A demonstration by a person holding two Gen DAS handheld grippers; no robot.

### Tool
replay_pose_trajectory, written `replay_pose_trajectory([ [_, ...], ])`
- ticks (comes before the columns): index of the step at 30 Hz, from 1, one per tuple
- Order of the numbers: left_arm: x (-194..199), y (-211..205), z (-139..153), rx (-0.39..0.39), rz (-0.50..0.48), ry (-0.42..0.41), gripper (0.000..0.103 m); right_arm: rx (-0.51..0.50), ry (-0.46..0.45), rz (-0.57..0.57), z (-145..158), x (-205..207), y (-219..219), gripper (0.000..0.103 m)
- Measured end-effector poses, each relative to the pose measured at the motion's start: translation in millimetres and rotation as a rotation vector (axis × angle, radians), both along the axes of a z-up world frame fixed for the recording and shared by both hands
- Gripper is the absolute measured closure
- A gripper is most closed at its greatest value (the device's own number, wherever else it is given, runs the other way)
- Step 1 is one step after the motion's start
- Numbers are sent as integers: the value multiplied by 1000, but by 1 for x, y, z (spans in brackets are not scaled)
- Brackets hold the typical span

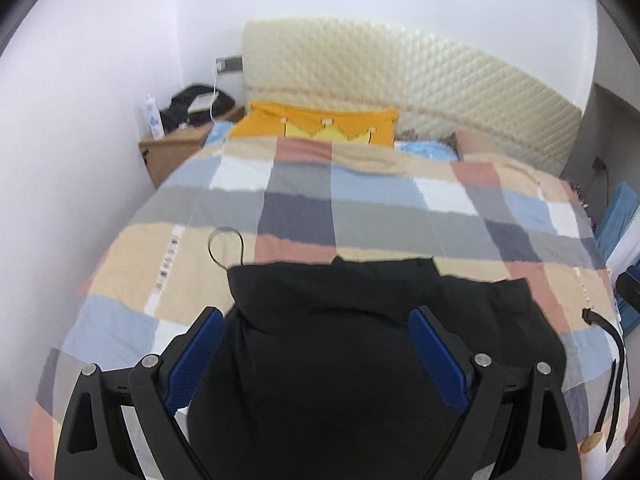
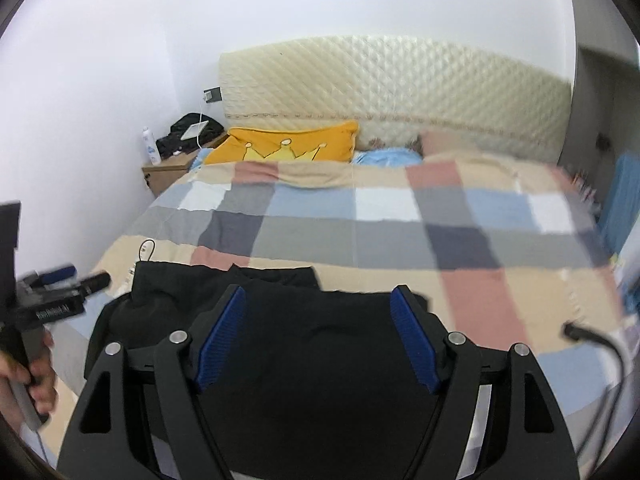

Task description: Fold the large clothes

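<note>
A black garment (image 1: 340, 320) lies flat on the checked bedspread (image 1: 360, 208) near the bed's foot; a thin hanger hook (image 1: 224, 244) sticks out at its far left corner. My left gripper (image 1: 316, 344) is open above the garment's near part, blue pads wide apart, holding nothing. My right gripper (image 2: 318, 332) is open over the same garment (image 2: 280, 320), empty. The left gripper (image 2: 76, 280) also shows at the left edge of the right wrist view, held by a hand (image 2: 36, 376).
An orange crown pillow (image 1: 320, 124) and blue pillow (image 1: 424, 148) lie by the quilted headboard (image 1: 400, 80). A wooden nightstand (image 1: 176, 148) with a bottle and black bag stands far left. A black cable (image 1: 612, 344) hangs at the bed's right edge.
</note>
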State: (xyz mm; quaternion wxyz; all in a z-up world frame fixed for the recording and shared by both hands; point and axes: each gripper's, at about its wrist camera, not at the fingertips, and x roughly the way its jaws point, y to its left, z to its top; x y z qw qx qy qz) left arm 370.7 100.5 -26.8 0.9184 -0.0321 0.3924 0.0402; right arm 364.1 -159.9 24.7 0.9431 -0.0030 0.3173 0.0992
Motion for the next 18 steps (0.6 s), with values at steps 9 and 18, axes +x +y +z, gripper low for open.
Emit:
replay_pose_trajectory([
  [9, -10, -7, -3, 87, -42, -48, 8, 55, -55, 0, -34, -10, -18, 24],
  [18, 1, 4, -85, 89, -30, -35, 8, 268, -24, -65, -143, 6, -59, 24],
])
